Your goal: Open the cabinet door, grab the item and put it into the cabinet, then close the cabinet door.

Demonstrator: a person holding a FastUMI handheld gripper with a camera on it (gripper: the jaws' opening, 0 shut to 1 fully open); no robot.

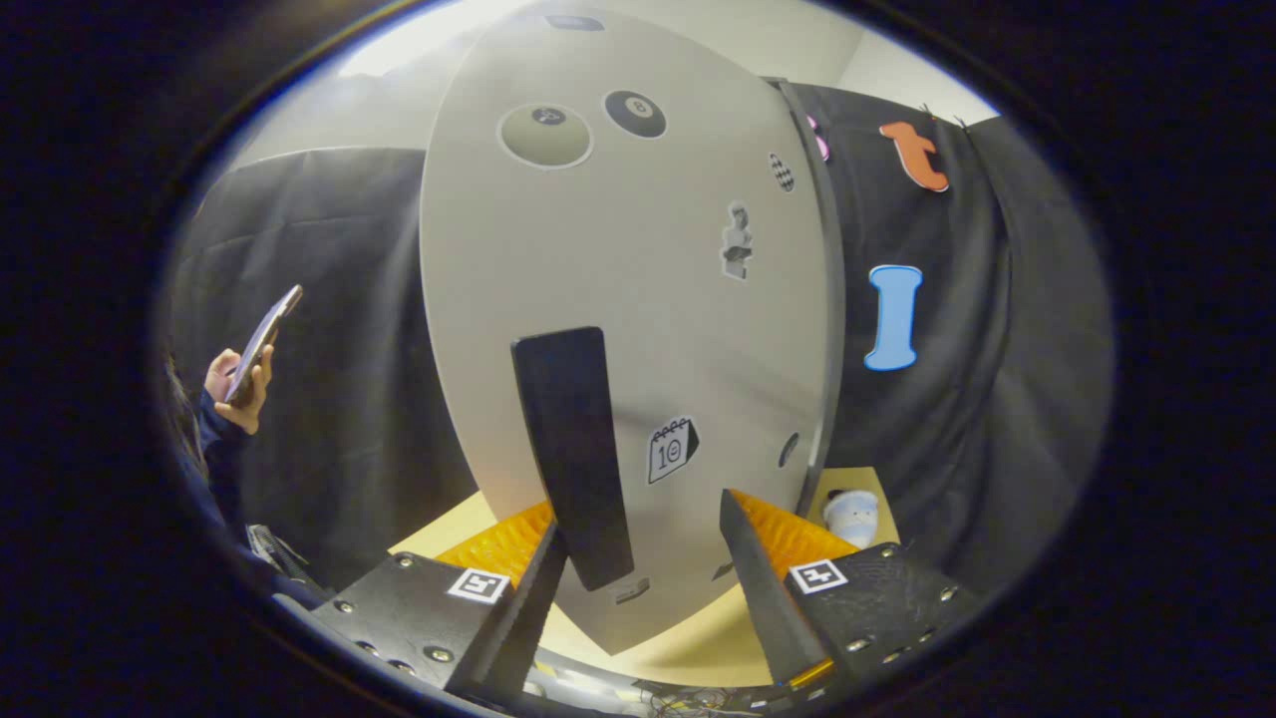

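Facing the cabinet door (638,299), hand-held gripper (643,573) spread wide around its black handle (576,449), small plush item (852,517) beyond, beside the door.

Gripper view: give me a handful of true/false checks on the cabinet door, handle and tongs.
1. The tongs are open. True.
2. The black handle stands upright on the cabinet door. True.
3. Both fingers press on the handle. False: only the left finger is at it; the right one stands apart.
4. A small pale item sits on the table right of the door. True.
5. The door bears no stickers. False: it has several, such as a black ball.
6. The hand beside the door is empty. False: it holds a phone.
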